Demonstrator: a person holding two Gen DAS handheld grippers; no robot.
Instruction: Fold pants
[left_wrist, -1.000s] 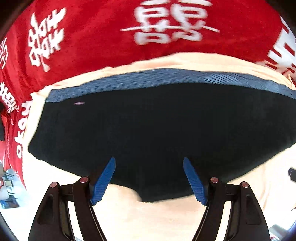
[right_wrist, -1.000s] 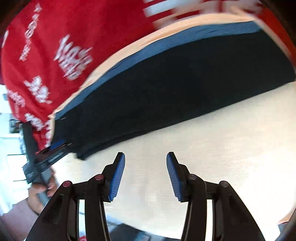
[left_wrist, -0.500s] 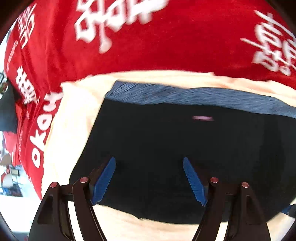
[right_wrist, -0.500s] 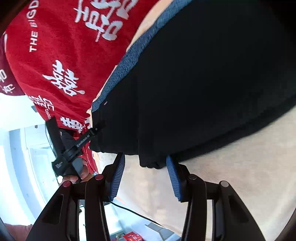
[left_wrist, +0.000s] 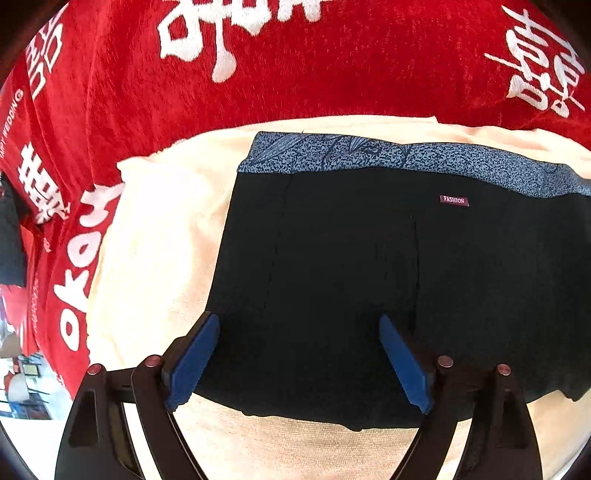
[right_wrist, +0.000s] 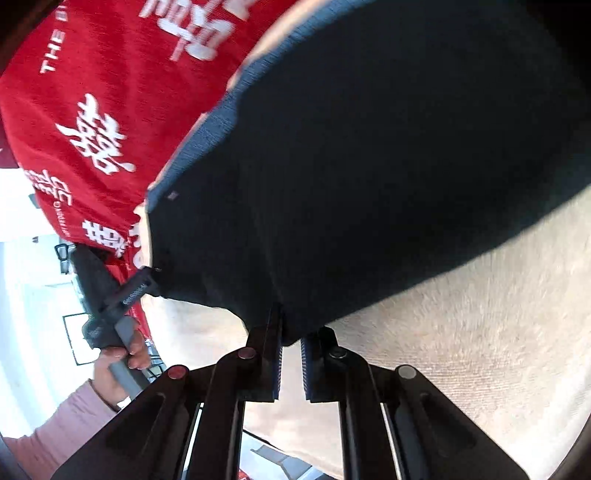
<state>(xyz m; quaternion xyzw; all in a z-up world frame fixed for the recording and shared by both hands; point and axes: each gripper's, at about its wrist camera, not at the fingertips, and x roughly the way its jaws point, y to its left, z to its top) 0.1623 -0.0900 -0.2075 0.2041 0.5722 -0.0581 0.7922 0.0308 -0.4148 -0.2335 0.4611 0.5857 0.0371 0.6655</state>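
Black pants (left_wrist: 369, 258) with a blue patterned waistband (left_wrist: 369, 155) and a small "FASHION" label (left_wrist: 454, 200) lie flat on a cream cloth (left_wrist: 159, 240). My left gripper (left_wrist: 298, 325) hovers over the pants' left part near the near edge. Its jaws are opening, with the fabric below them and the blue pads not pressing on it. In the right wrist view the pants (right_wrist: 369, 147) fill the upper right. My right gripper (right_wrist: 291, 332) is shut on their near edge, with dark cloth pinched between the fingertips. The left gripper (right_wrist: 122, 291) also shows there, at the pants' left corner.
A red cloth (left_wrist: 295, 74) with white characters lies under the cream cloth and spreads behind and to the left. In the right wrist view a person's hand (right_wrist: 122, 358) and a pink sleeve (right_wrist: 55, 424) hold the left gripper. The cream cloth (right_wrist: 461, 332) stretches to the right.
The right gripper moved in to the pants' near edge and shut on it. The left gripper slid left along the pants, came closer, and its jaws spread wider.
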